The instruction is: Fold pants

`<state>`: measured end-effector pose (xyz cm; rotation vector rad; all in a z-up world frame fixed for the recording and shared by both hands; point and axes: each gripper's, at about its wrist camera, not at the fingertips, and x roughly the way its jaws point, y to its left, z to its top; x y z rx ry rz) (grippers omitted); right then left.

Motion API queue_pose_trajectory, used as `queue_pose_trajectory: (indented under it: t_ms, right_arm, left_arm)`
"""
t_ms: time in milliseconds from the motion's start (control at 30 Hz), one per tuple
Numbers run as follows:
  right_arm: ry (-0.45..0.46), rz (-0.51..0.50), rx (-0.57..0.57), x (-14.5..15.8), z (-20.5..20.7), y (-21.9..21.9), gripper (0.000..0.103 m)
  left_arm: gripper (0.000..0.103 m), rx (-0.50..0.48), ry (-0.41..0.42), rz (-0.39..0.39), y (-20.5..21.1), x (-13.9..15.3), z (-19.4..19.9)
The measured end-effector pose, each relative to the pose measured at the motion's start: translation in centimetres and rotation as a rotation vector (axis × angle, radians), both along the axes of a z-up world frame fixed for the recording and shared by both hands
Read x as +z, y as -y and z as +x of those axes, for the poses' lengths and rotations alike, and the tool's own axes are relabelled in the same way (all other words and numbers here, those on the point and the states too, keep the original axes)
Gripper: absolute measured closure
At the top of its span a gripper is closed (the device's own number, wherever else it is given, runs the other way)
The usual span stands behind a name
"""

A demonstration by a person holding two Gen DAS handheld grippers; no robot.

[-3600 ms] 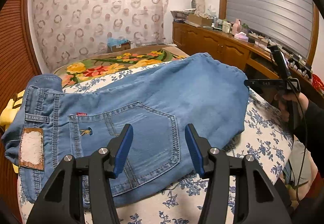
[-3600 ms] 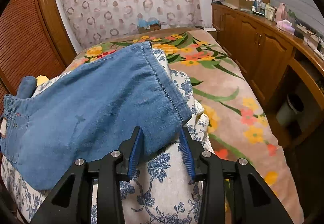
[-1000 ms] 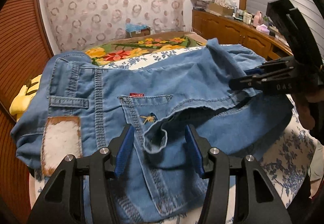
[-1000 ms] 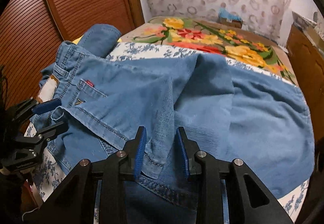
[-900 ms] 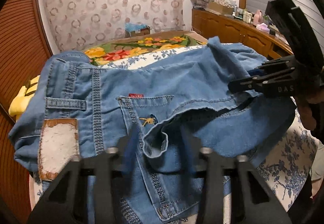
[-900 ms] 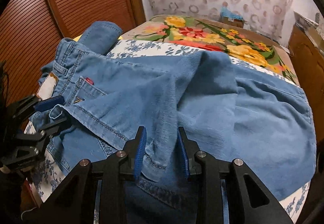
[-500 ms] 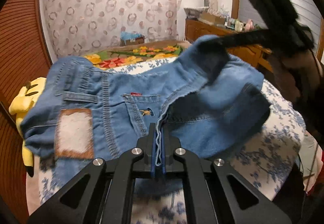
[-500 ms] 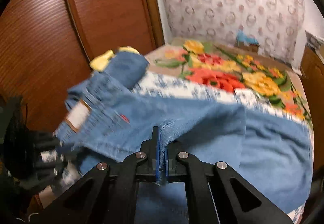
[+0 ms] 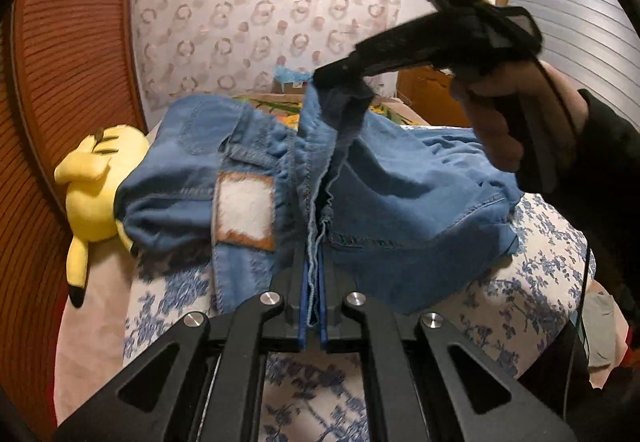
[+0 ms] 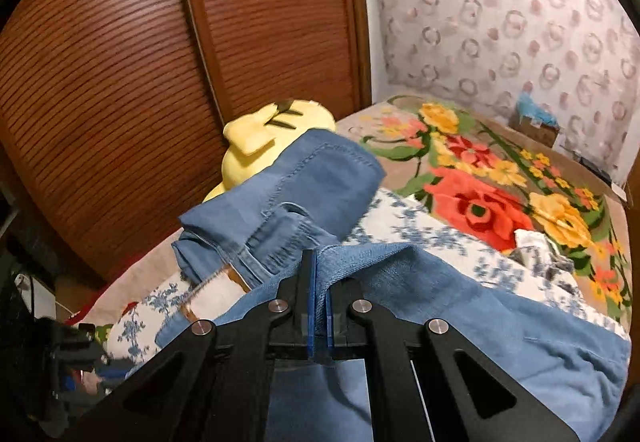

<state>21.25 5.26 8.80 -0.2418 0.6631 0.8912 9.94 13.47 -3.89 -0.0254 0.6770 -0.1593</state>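
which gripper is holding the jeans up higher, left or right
The right gripper: it lifts a denim fold of the jeans above the bed, while the left gripper clamps the hem low.

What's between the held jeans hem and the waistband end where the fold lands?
Nothing visible. Both grippers, left and right, have their jaws shut on the jeans, and only denim lies toward the waistband patch. The yellow plush toy sits beyond, beside the waistband.

Light-blue denim pants with a white, brown-edged patch lie on a blue-flowered white sheet, beside a yellow plush toy.
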Motion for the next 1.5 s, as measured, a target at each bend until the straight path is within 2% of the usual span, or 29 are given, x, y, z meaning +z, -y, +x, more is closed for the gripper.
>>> queue_pose_trajectory:
  t_ms: [233, 300, 367, 433, 500, 633, 767, 900, 967, 1067, 1267, 1500]
  right_arm:
    - [-0.047, -0.004, 0.012, -0.2, 1.5, -3.1, 0.100]
    - [-0.047, -0.004, -0.011, 0.1, 1.9, -3.8, 0.096]
    - [-0.043, -0.011, -0.037, 0.0, 1.9, -3.9, 0.091]
    - [-0.024, -0.034, -0.049, -0.2, 1.7, -3.8, 0.069]
    - [-0.019, -0.065, -0.041, -0.6, 1.5, -4.0, 0.061]
    - [-0.029, -0.083, -0.057, -0.8, 1.4, -2.5, 0.059]
    - [-0.037, -0.025, -0.068, -0.2, 1.3, 0.6, 0.059]
    - [-0.033, 0.030, -0.103, 0.0, 1.2, 4.3, 0.059]
    - [-0.025, 0.022, -0.124, -0.3, 0.8, 6.2, 0.059]
    - [0.003, -0.024, -0.155, -1.6, -0.1, 9.1, 0.059]
    - [0.009, -0.087, -0.209, -5.1, -2.4, 14.1, 0.059]
    - [-0.032, -0.115, -0.239, -8.7, -3.9, 16.2, 0.059]
  left_arm:
    - [0.098, 0.029, -0.018, 0.001, -0.7, -0.8, -0.6]
    - [0.098, 0.044, -0.020, -0.011, -1.2, -0.9, -0.6]
    - [0.098, 0.048, -0.021, -0.015, -1.5, -0.9, -0.8]
    - [0.098, 0.045, -0.022, -0.015, -1.5, -1.0, -1.0]
    - [0.098, 0.039, -0.024, -0.014, -1.5, -0.9, -1.2]
    - [0.098, 0.044, -0.034, -0.016, -1.8, -1.2, -1.3]
    - [0.097, 0.047, -0.044, -0.018, -2.0, -1.5, -1.2]
    - [0.090, 0.075, -0.038, -0.006, -2.2, -1.0, -1.1]
    - [0.073, 0.078, -0.028, -0.003, -2.3, -0.6, -1.0]
    - [0.056, 0.075, -0.012, 0.013, -2.3, -0.2, -0.8]
    - [0.055, 0.066, -0.009, 0.039, -1.2, -0.3, 0.5]
    - [0.055, 0.052, -0.021, 0.073, 0.6, -0.5, 3.6]
